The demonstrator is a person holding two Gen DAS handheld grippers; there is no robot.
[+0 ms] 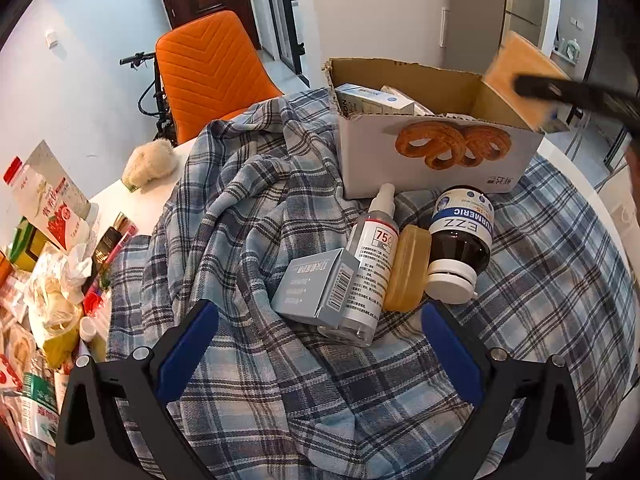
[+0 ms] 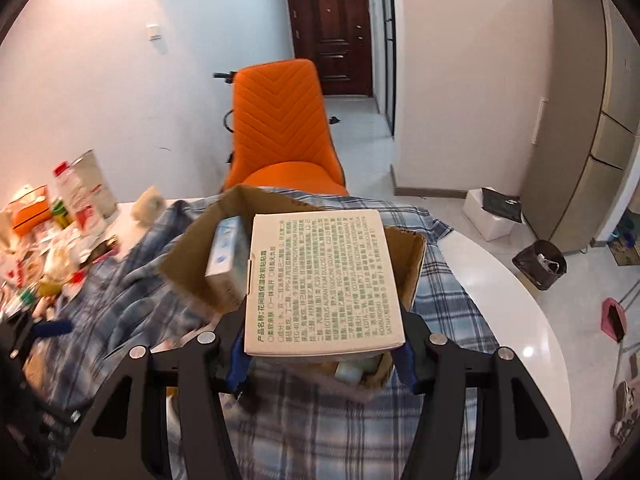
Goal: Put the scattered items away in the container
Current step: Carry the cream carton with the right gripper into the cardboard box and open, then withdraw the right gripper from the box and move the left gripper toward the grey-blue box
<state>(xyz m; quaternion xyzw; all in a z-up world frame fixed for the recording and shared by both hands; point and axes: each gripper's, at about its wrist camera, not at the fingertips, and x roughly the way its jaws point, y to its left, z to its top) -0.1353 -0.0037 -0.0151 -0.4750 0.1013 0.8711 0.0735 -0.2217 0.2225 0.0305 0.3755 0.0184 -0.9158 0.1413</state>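
The right hand-held gripper (image 2: 324, 354) is clenched on a cream carton (image 2: 324, 280), its blue pads pressing the carton's two sides at lower centre of the right wrist view. The carton's printed face fills the middle of that frame, in front of the open cardboard box (image 2: 412, 264), which already contains a pale blue-and-white packet (image 2: 226, 256).

In the left wrist view, the left hand-held gripper (image 1: 320, 354) is released, its jaws spread wide above the plaid cloth (image 1: 248, 208) at the bottom. Just beyond it, at centre, lie a grey box (image 1: 316, 284), a spray bottle (image 1: 370, 256), an amber bar (image 1: 408, 268) and a dark turmeric bottle (image 1: 460, 236), side by side and touching. The cardboard box stands at upper right.
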